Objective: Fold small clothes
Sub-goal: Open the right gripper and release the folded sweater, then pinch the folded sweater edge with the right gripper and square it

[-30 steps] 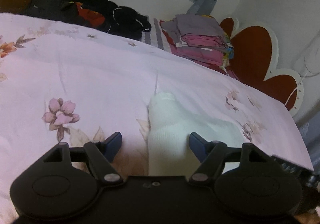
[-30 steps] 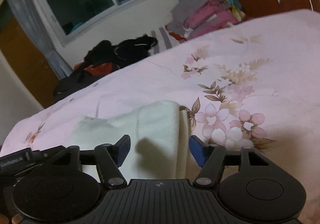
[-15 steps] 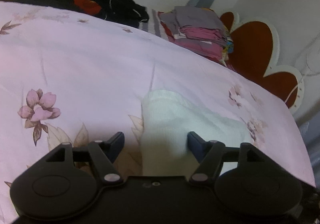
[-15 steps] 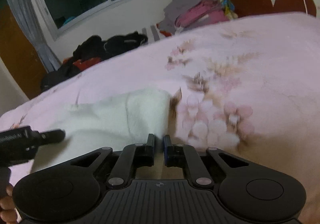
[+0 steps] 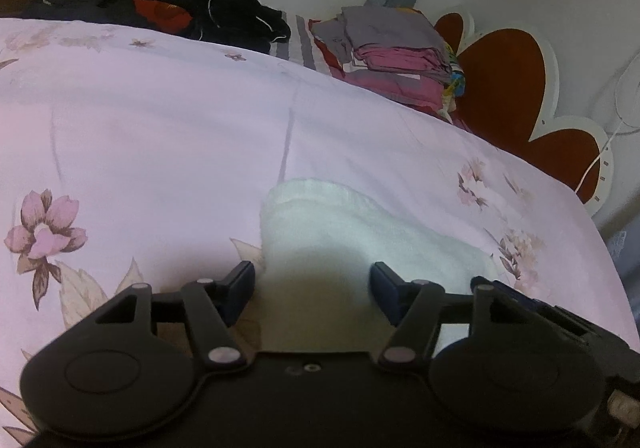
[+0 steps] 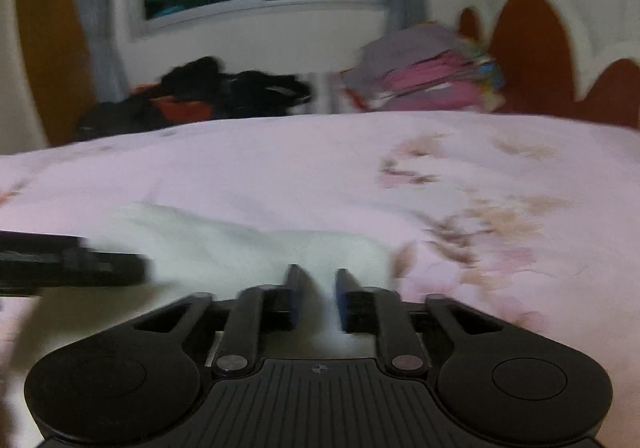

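A small white garment (image 5: 340,236) lies on the pink floral bedspread (image 5: 160,135). My left gripper (image 5: 312,288) is open, its jaws straddling the garment's near end. In the right wrist view the garment (image 6: 256,244) lies in front of my right gripper (image 6: 318,288), whose jaws are close together with white cloth pinched between them. The view is blurred by motion. The left gripper's body (image 6: 68,262) shows at the left edge of the right wrist view.
A stack of folded pink and grey clothes (image 5: 396,51) sits at the far side of the bed by the red headboard (image 5: 508,79). A pile of black clothes (image 5: 172,7) lies at the far left under the window.
My right gripper closed on the garment's edge and is moving with it. The left gripper stayed open and shifted slightly over the garment.
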`<state>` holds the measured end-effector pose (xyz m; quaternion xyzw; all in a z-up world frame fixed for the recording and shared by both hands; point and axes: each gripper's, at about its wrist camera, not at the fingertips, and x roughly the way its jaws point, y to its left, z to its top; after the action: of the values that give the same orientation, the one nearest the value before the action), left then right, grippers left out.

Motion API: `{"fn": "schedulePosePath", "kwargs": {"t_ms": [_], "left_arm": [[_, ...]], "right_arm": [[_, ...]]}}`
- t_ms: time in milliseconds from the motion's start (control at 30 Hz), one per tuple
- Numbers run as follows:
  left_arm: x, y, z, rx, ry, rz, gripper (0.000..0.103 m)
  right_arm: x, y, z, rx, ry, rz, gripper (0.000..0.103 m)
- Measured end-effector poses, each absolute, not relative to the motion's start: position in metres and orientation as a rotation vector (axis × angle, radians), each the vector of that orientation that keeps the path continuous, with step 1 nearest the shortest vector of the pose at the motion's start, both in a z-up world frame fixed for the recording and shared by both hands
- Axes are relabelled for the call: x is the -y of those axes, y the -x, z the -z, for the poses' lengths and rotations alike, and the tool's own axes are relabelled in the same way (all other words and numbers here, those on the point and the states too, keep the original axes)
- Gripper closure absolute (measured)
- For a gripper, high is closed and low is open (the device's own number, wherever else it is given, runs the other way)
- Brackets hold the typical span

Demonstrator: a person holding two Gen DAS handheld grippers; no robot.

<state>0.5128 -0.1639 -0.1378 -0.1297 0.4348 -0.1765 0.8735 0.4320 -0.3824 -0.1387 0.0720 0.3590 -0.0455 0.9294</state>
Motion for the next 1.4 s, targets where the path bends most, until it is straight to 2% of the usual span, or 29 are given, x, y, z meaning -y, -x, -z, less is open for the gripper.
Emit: {"fn": "schedulePosePath", "kwargs": {"t_ms": [200, 567, 767, 933, 1167, 1400], "left_arm": [[0.161, -0.497, 0.130, -0.902, 0.284, 0.330, 0.036], [0.150, -0.461, 0.113, -0.882, 0.233, 0.346, 0.036], [0.150, -0.438, 0.114, -0.900, 0.200, 0.344, 0.036], [0.152, -0.424, 0.115, -0.916, 0.173, 0.346, 0.033], [0.138, -0.396, 0.104, -0.907, 0.134, 0.372, 0.036], [0.122, -0.361, 0.116, -0.949, 0.140, 0.395, 0.038]], "right_arm": [[0.382, -0.428, 0.130, -0.754, -0.143, 0.077, 0.085], [0.356, -0.358, 0.092, -0.680, -0.152, -0.020, 0.085], [0.349, -0.336, 0.104, -0.729, -0.112, -0.009, 0.085], [0.345, -0.334, 0.122, -0.757, 0.035, 0.056, 0.085], [0.354, -0.309, 0.099, -0.754, -0.093, 0.028, 0.085], [0.342, -0.257, 0.088, -0.772, -0.168, -0.039, 0.085]]}}
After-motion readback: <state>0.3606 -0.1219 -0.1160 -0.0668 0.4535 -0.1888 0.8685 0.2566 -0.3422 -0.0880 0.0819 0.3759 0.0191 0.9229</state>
